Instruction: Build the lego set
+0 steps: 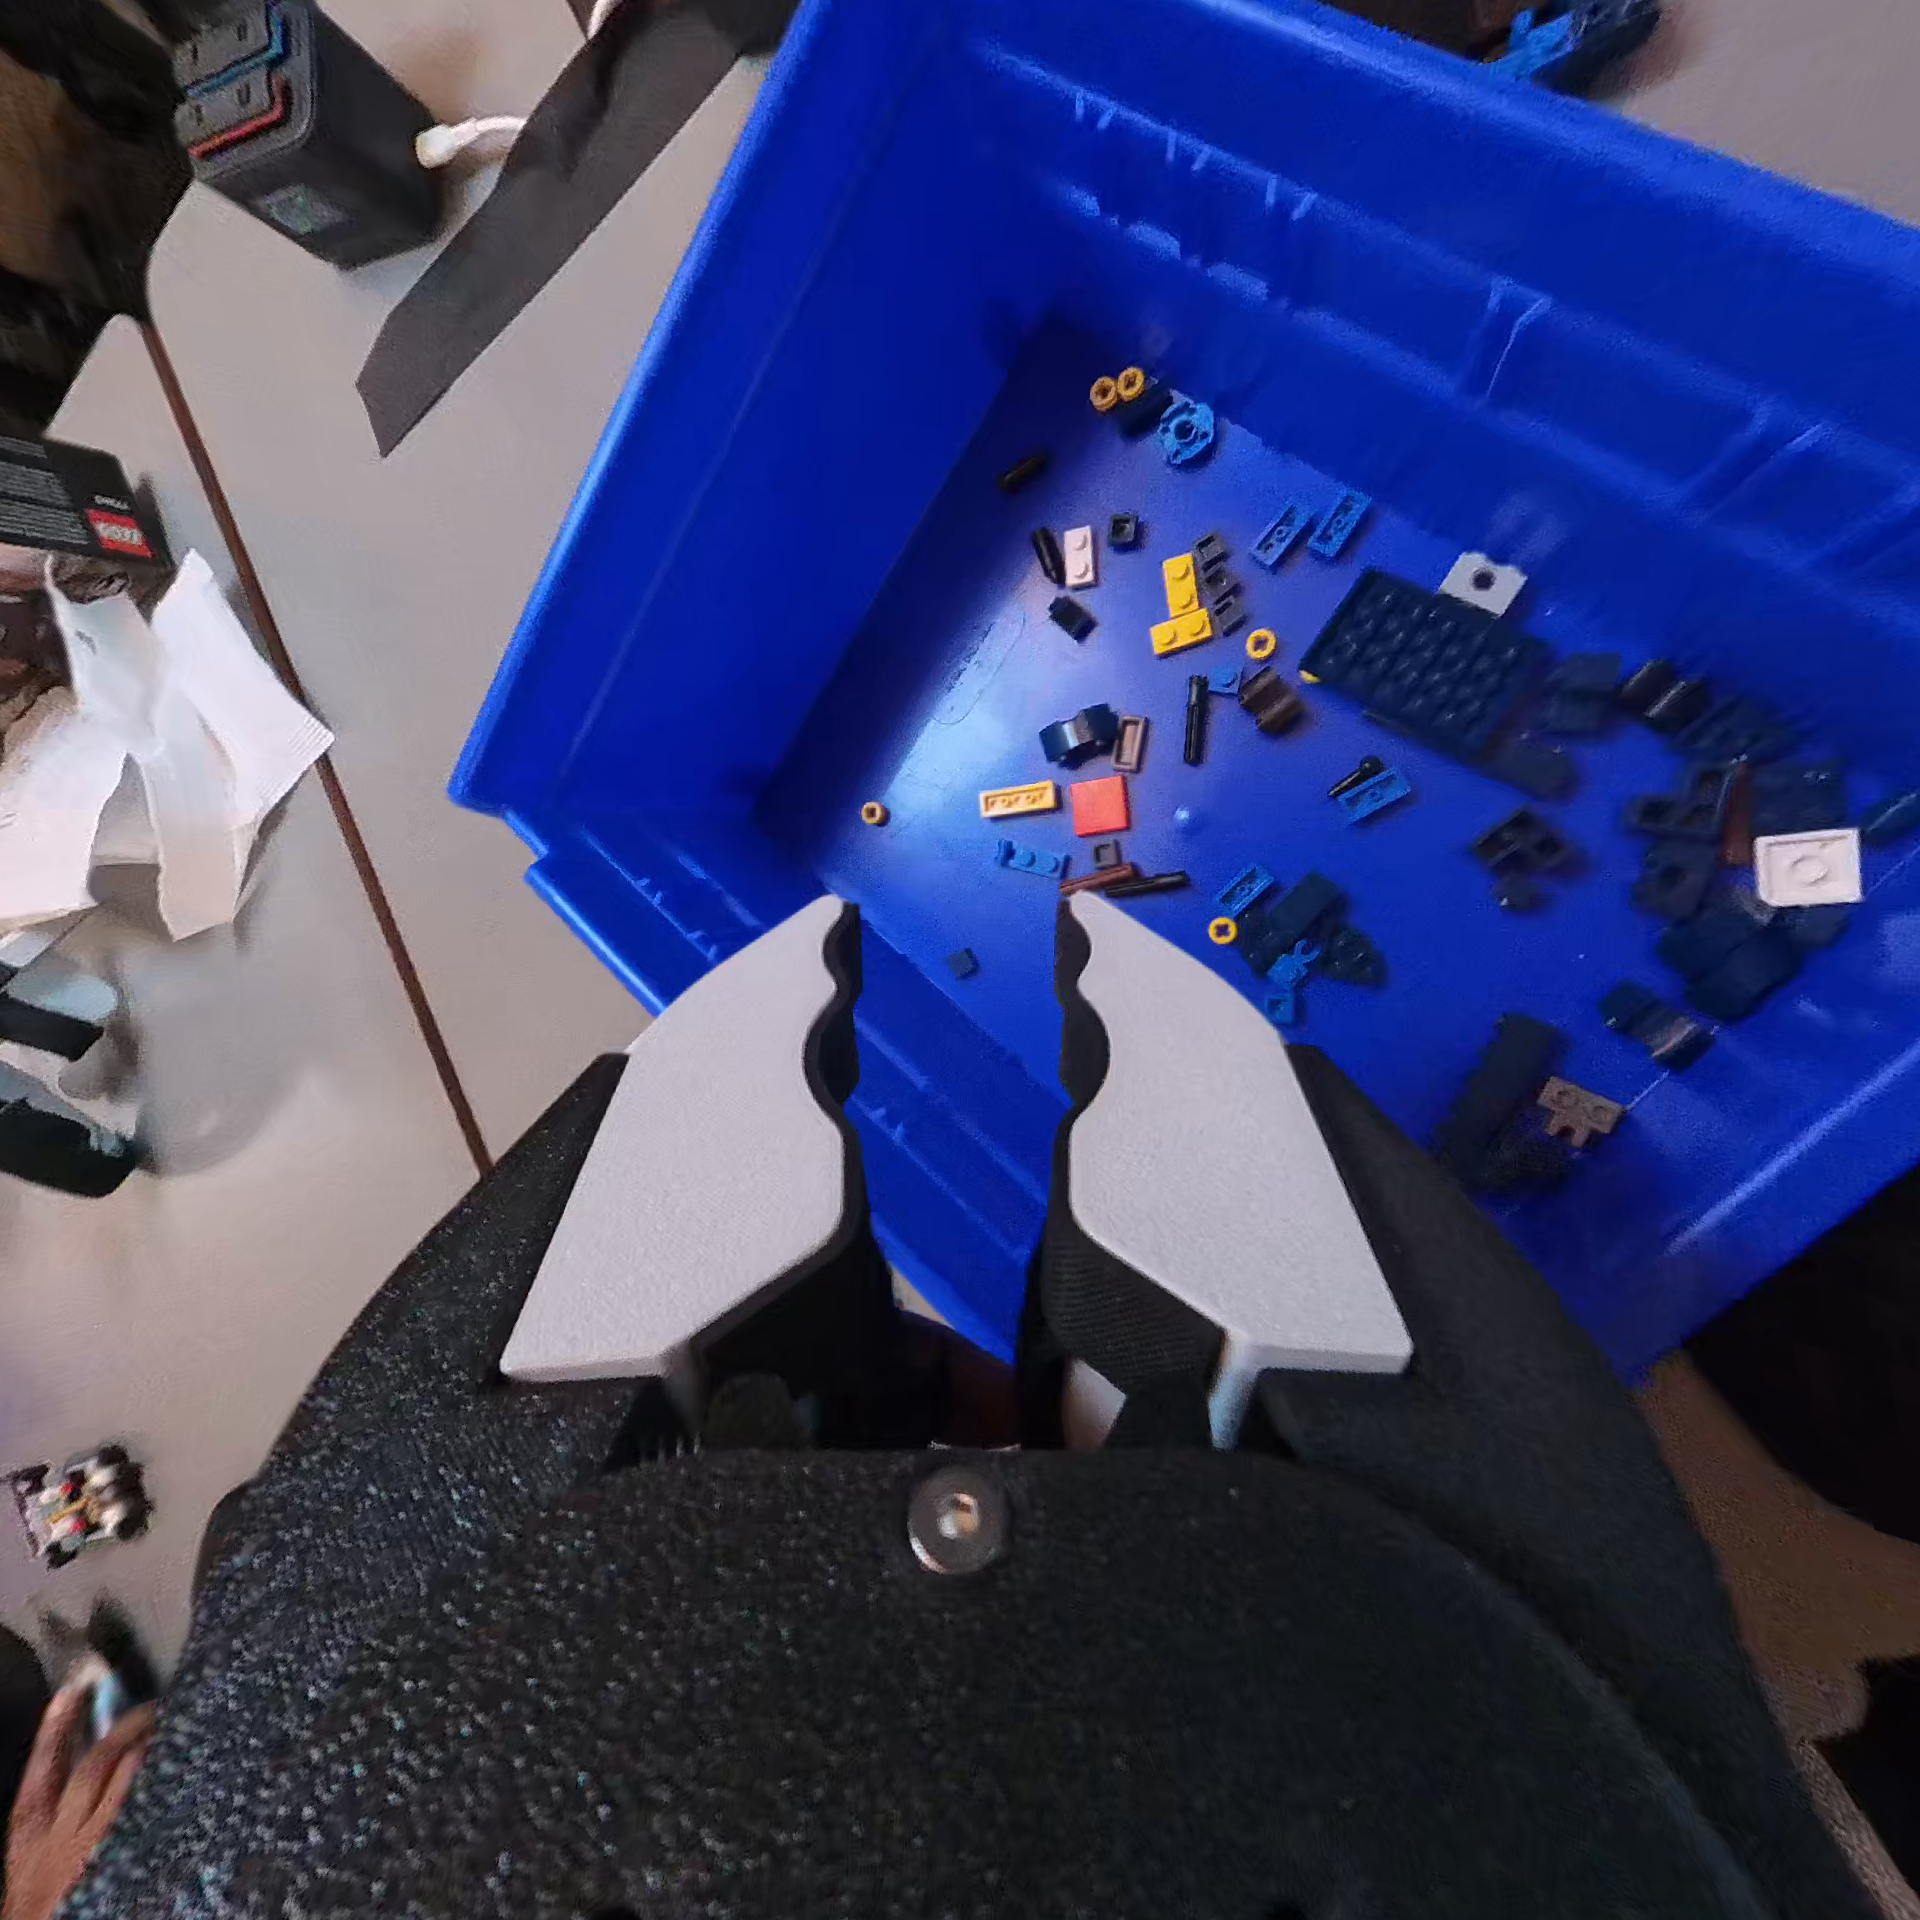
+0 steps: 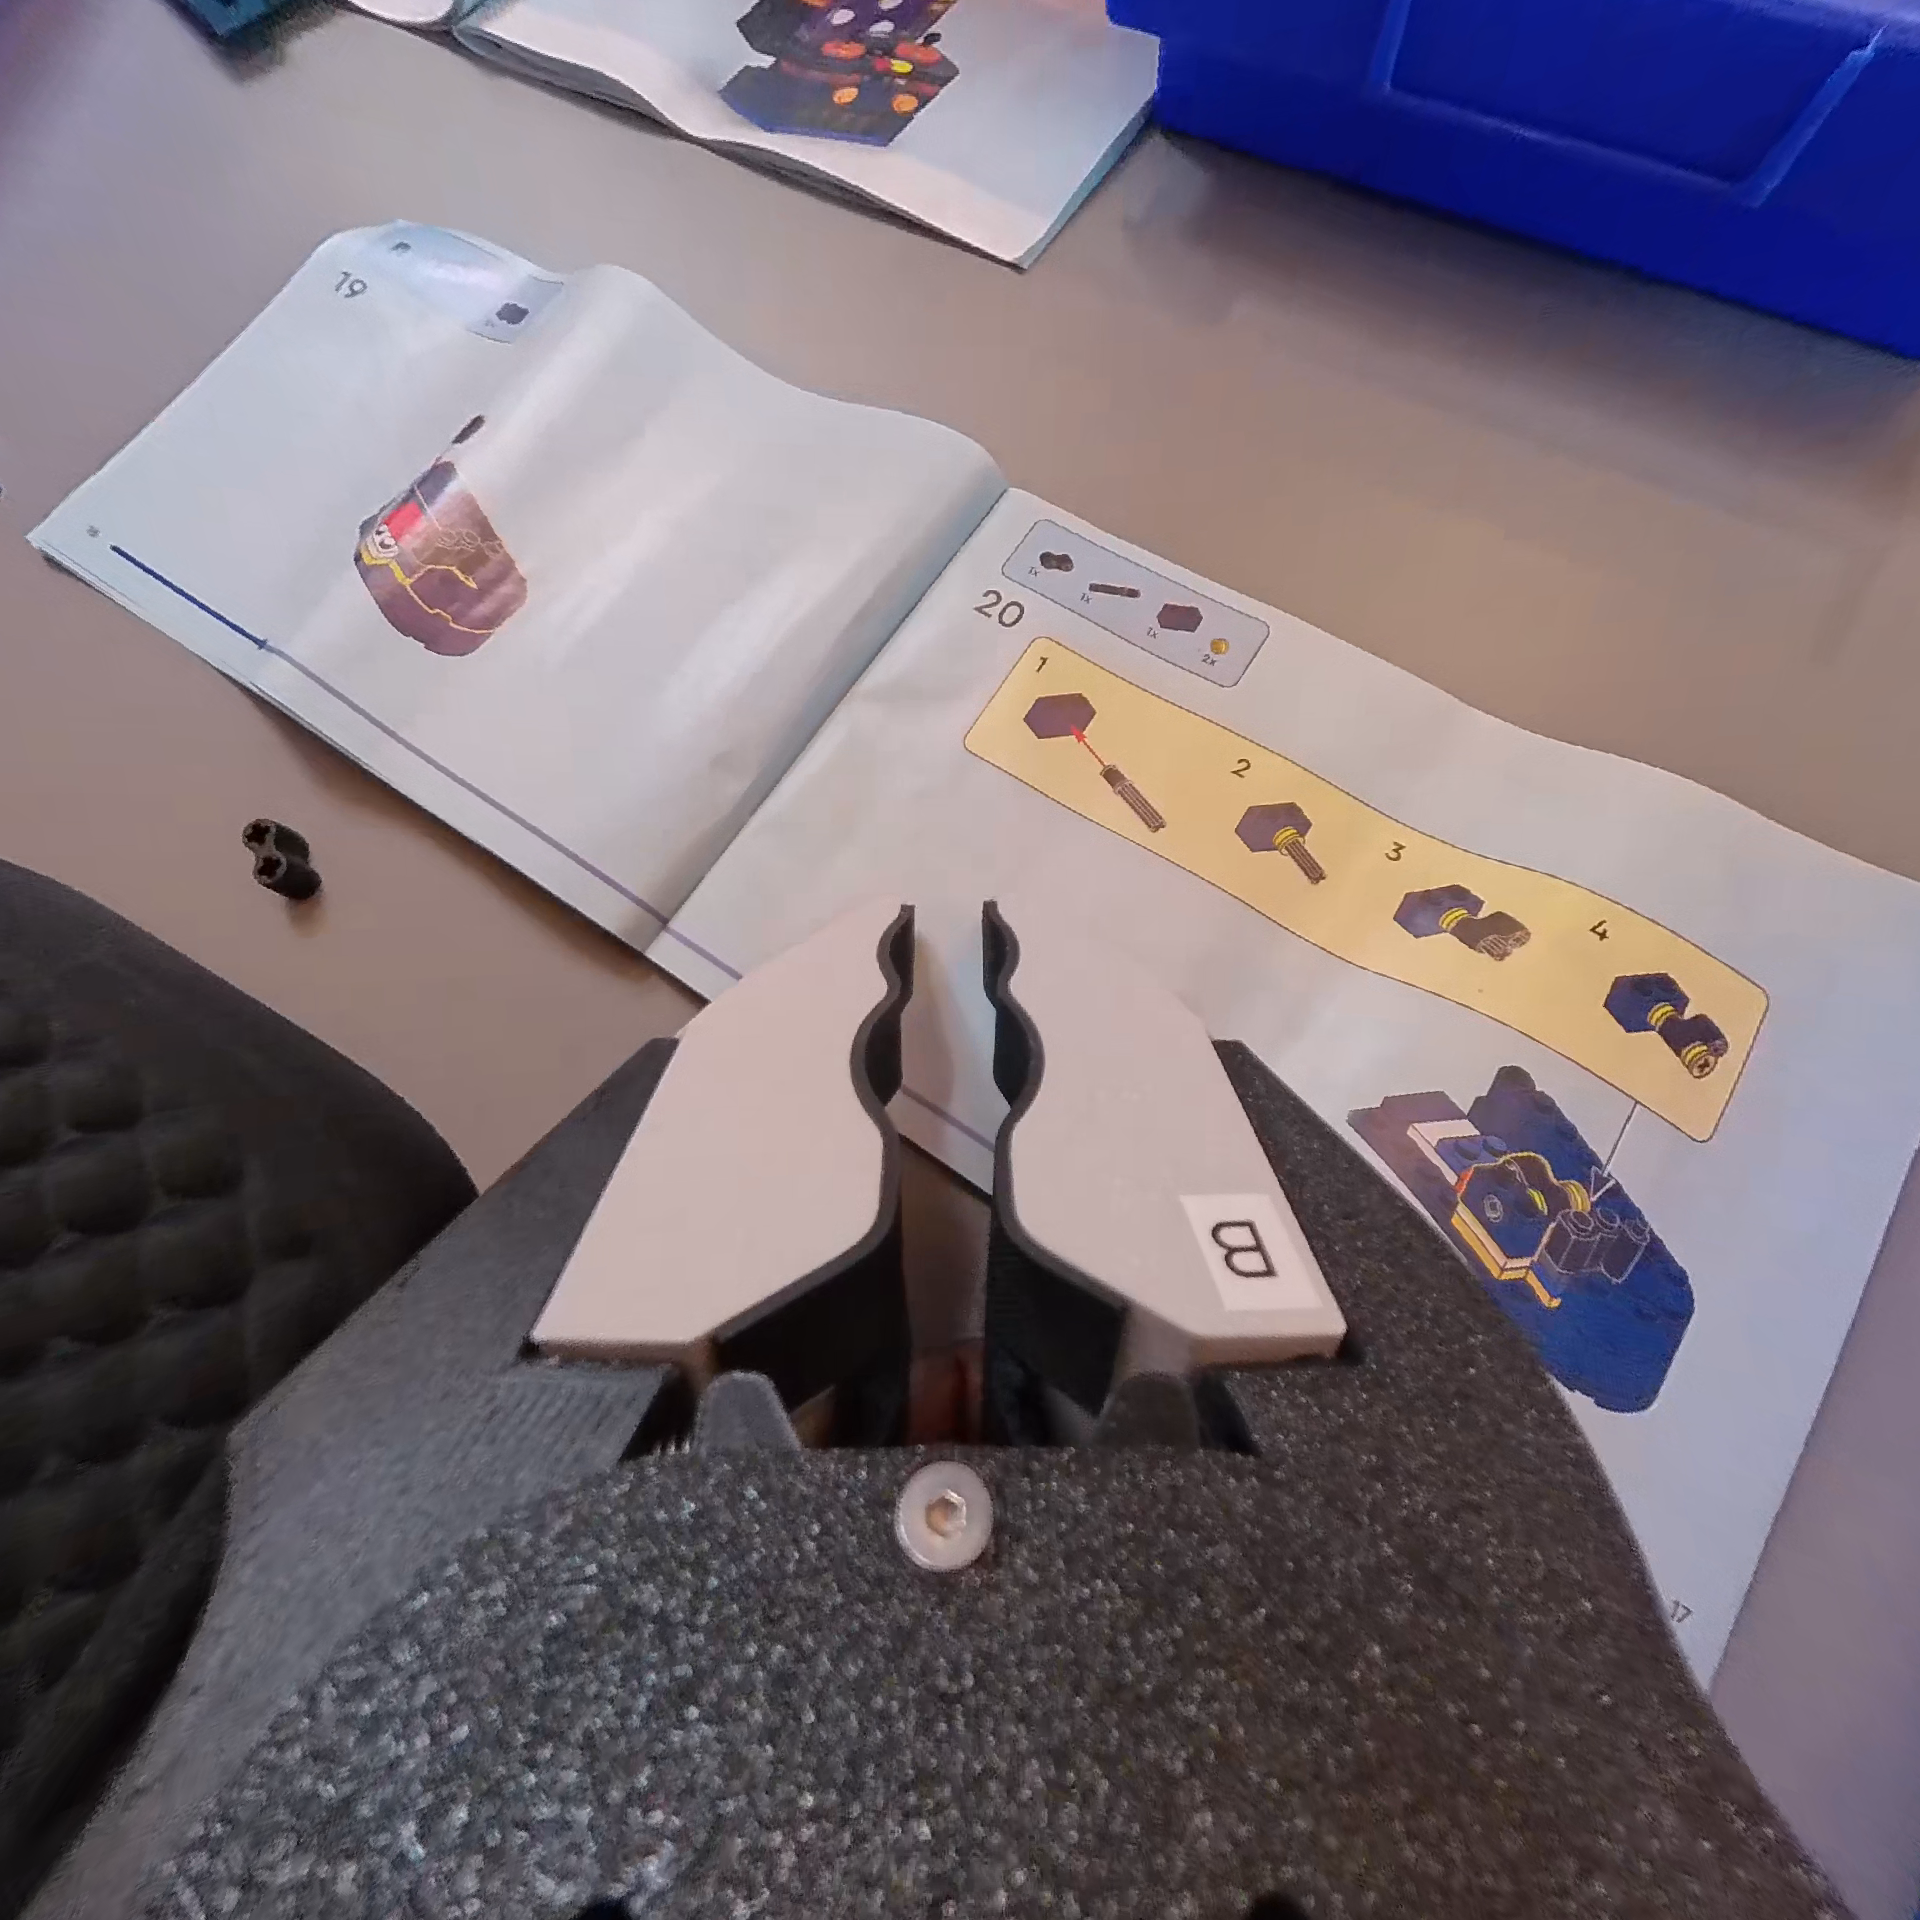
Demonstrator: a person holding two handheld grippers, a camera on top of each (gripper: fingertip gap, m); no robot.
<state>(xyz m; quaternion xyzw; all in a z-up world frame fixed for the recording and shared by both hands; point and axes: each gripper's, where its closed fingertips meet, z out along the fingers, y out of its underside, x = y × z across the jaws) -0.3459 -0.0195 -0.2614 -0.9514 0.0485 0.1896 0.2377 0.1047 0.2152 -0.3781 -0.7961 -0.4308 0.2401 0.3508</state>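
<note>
The left tool (image 1: 958, 906) hangs with its jaws apart and bare over the near corner of a blue bin (image 1: 727, 436). Small bricks lie on the bin floor; a brown bar (image 1: 1096, 881) and a red tile (image 1: 1099, 805) sit nearest, at one o'clock. The right tool (image 2: 949, 909), narrowly parted and bare, hovers over an open booklet (image 2: 644, 540) on the tabletop (image 2: 1351, 436); a black connector (image 2: 281, 857) lies at nine o'clock.

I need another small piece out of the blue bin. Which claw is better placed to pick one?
Probably the left claw: it hangs open and empty over the blue bin, near the loose pieces. The right claw, also empty, is over the open booklet.
</note>
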